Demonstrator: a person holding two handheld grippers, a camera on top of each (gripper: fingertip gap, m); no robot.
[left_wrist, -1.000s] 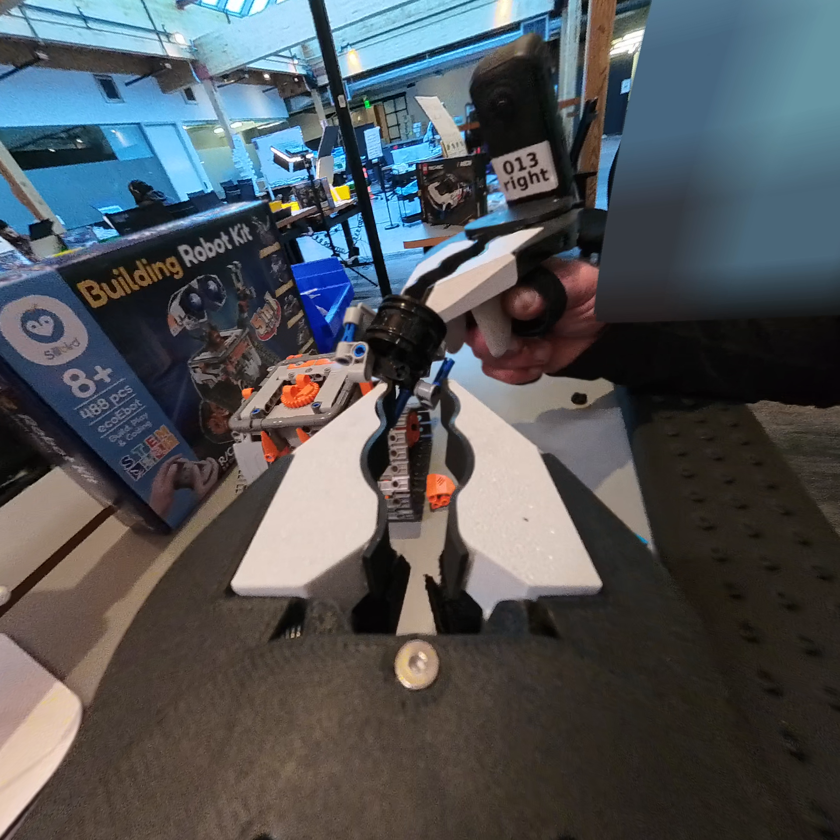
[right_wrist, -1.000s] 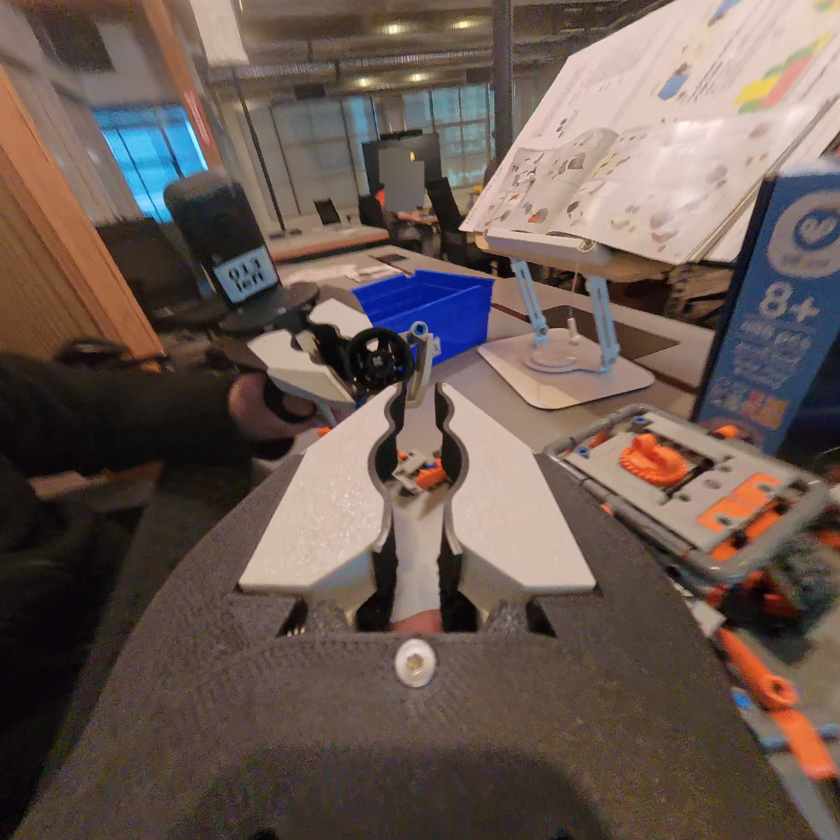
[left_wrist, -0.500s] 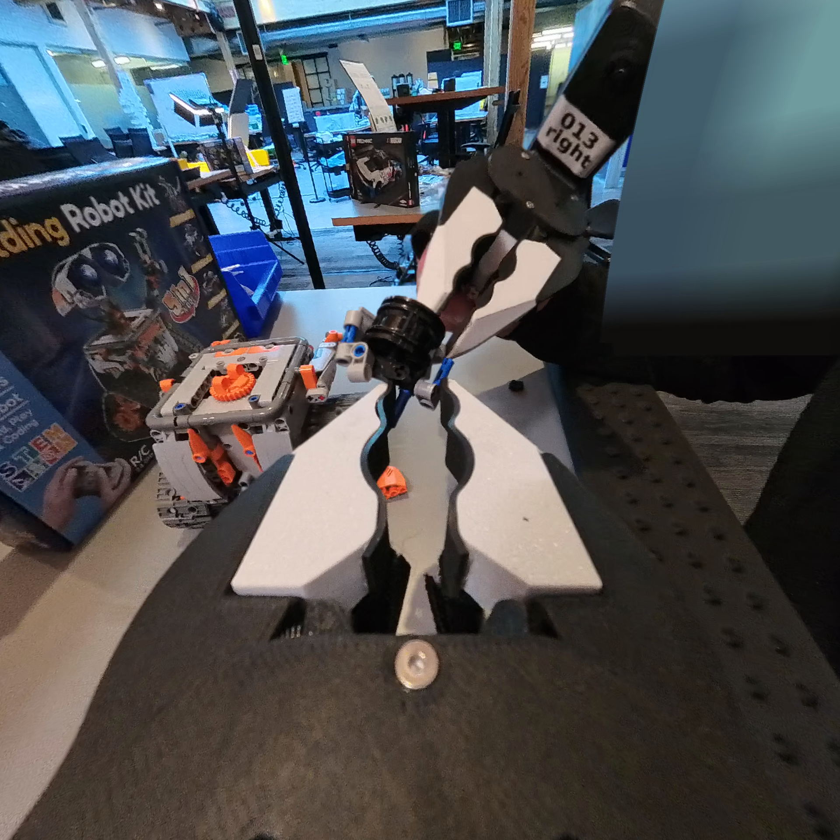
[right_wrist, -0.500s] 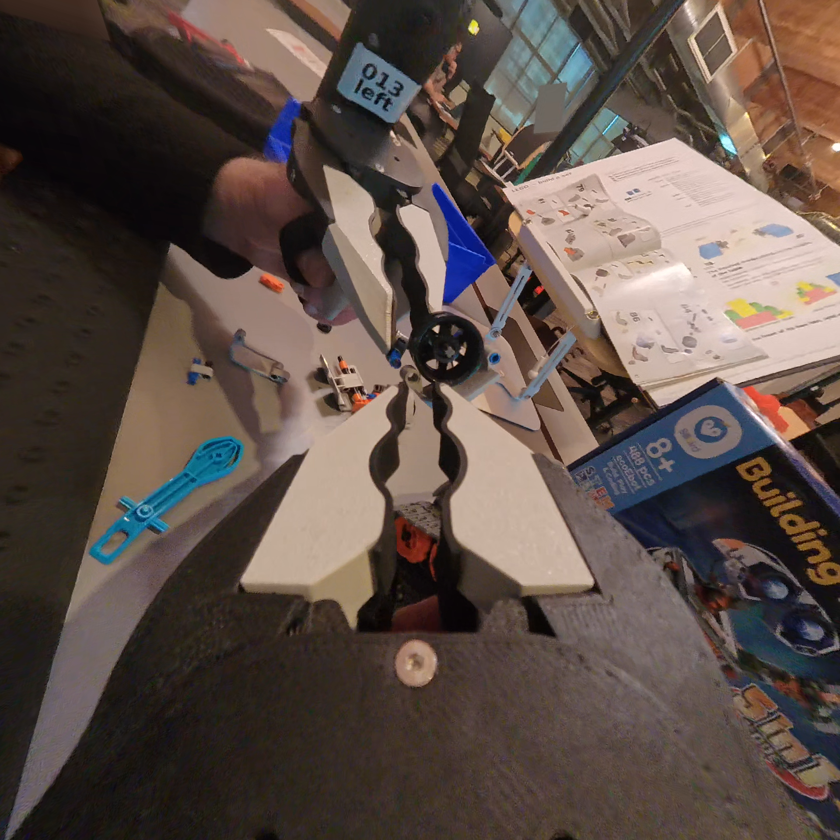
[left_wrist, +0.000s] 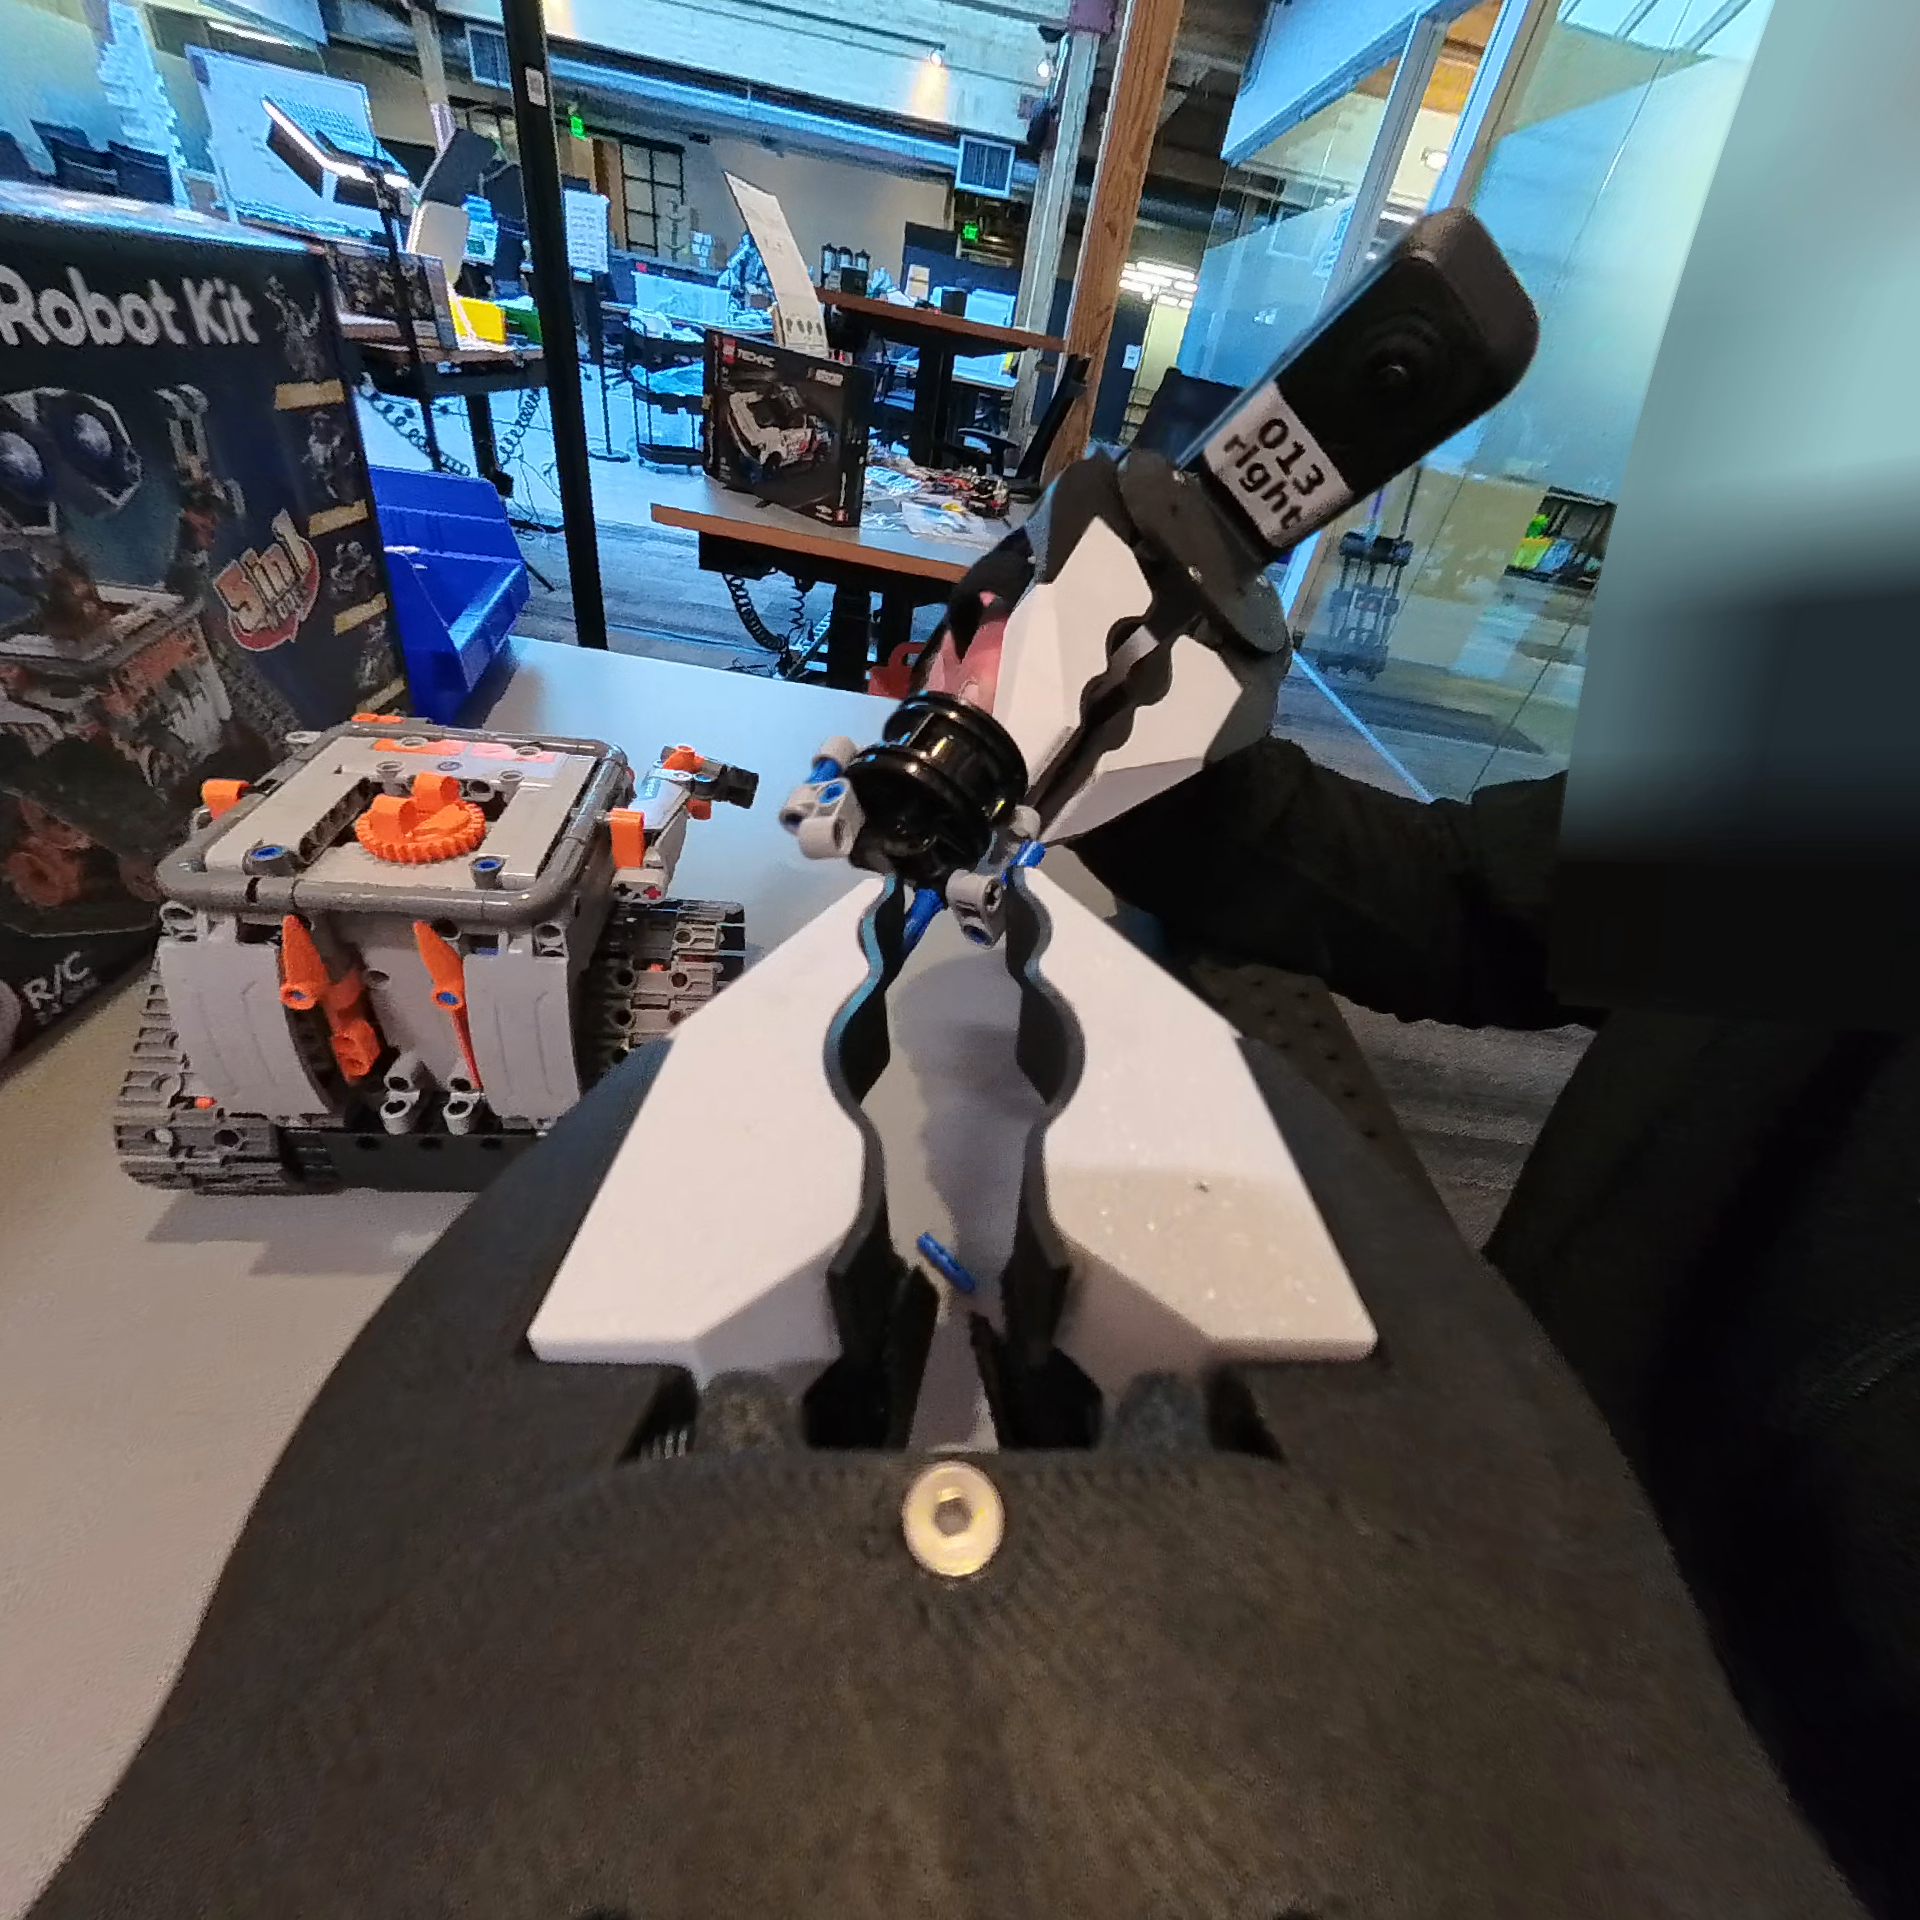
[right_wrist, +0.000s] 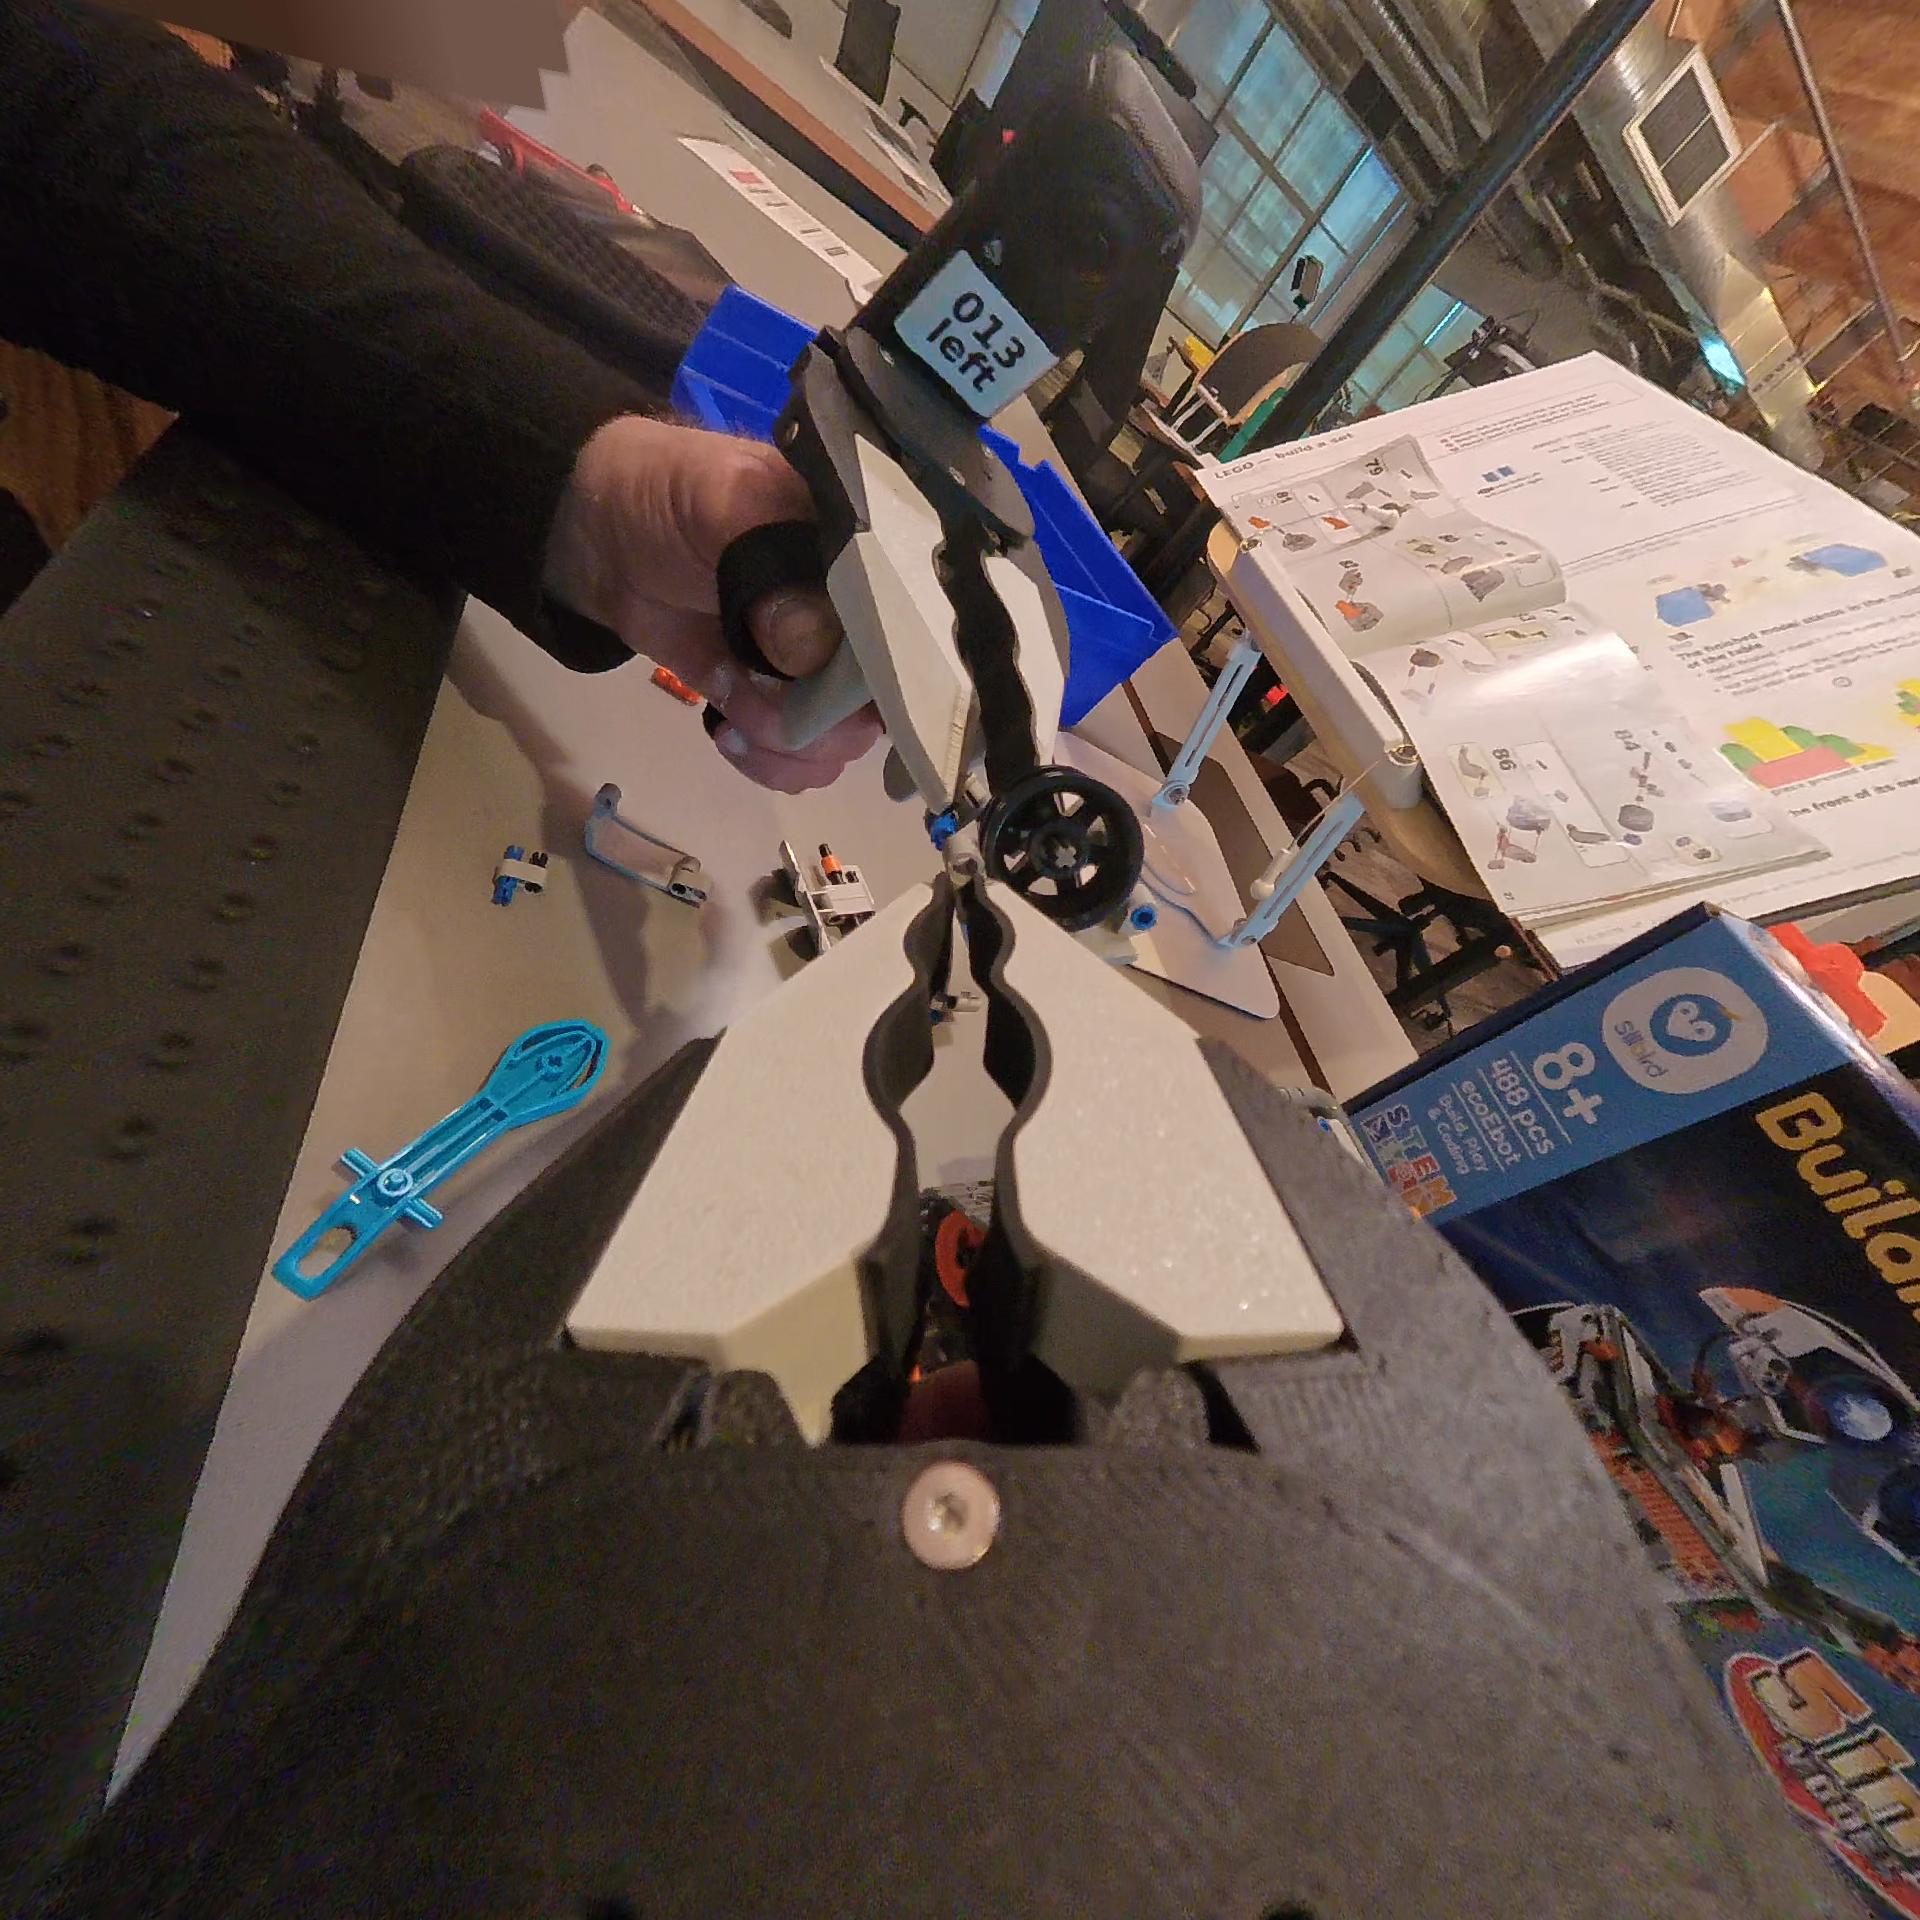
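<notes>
A large open workshop is seen, lit by ceiling lamps (left_wrist: 935, 59) and tall paned windows (right_wrist: 1288, 197), with a wooden post (left_wrist: 1091, 239), a black pole (left_wrist: 551, 312), wood-topped tables (left_wrist: 831, 540) and a glass partition (left_wrist: 1455, 416) behind.

Two wrist cams close in, facing each other across shared wheel assy (left_wrist: 928, 798) (right_wrist: 1060, 847), tabletop (left_wrist: 665, 696) below.

Left gripper (left_wrist: 940, 914): fingers nearly closed, pinching. Right gripper (right_wrist: 961, 920): fingers nearly closed, tip-to-tip with left, hand-held.
</notes>
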